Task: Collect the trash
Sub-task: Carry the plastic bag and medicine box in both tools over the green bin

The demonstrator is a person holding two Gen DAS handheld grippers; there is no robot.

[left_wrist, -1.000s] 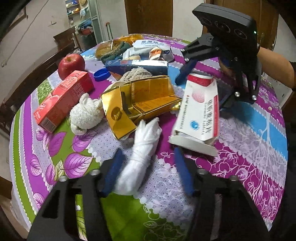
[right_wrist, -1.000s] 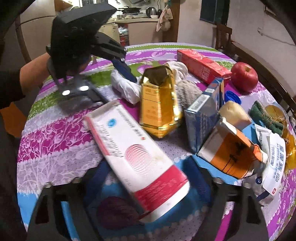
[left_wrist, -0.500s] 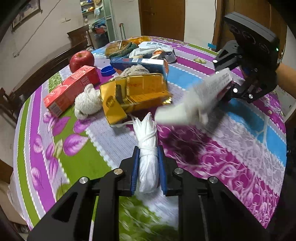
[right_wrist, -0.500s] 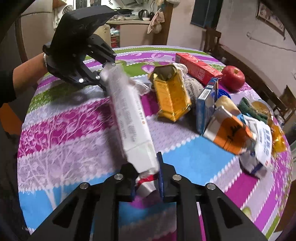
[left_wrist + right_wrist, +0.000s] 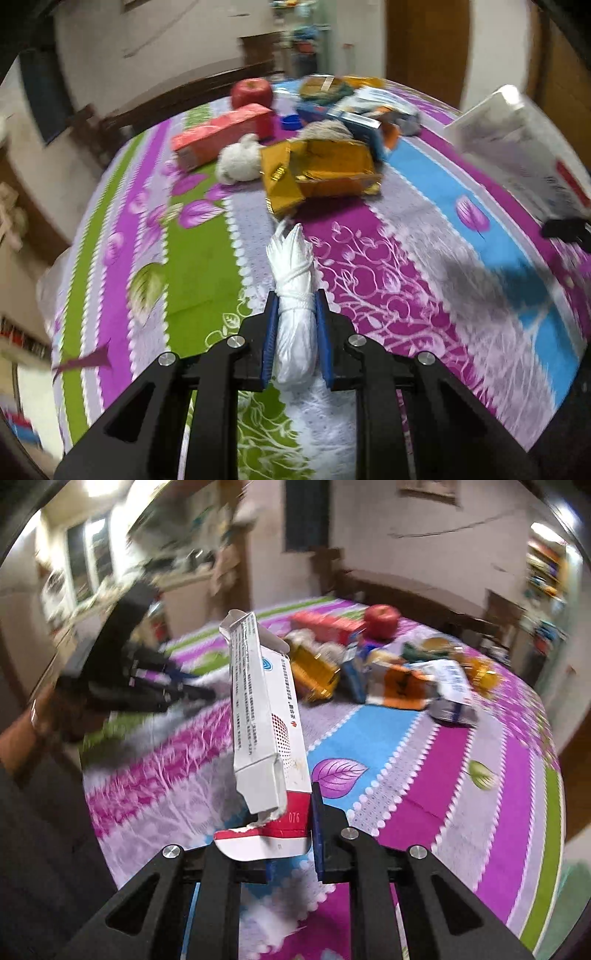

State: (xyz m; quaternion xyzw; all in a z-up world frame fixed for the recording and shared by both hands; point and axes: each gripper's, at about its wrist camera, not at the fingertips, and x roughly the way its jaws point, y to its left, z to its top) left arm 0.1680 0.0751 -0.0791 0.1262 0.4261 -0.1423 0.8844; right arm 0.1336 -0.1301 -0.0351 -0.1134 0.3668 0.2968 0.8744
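Left gripper clamped on white knotted plastic bag, blue pads pressing both sides, bag lifted above tablecloth w/ its tip pointing fwd. Right gripper clamped on red end of white-and-red carton, carton standing nearly upright, top flap open, lower edge torn; also seen blurred at right edge of left view.

Ahead of bag, near table centre: crushed gold box, lying on side, just beyond bag tip. Beside it to left, white fluffy lump, touching long red box. Behind red box, red apple near far rim. Blue bottle cap between apple and pile. Further right, heap of blue carton, orange-and-white carton, crumpled white wrapper w/ blue print, green cloth, yellow wrapper; exact touching in heap not clear, much motion blur.

In right view, left gripper seen as dark blurred shape at left, over table edge. Wooden chair behind far side of table.
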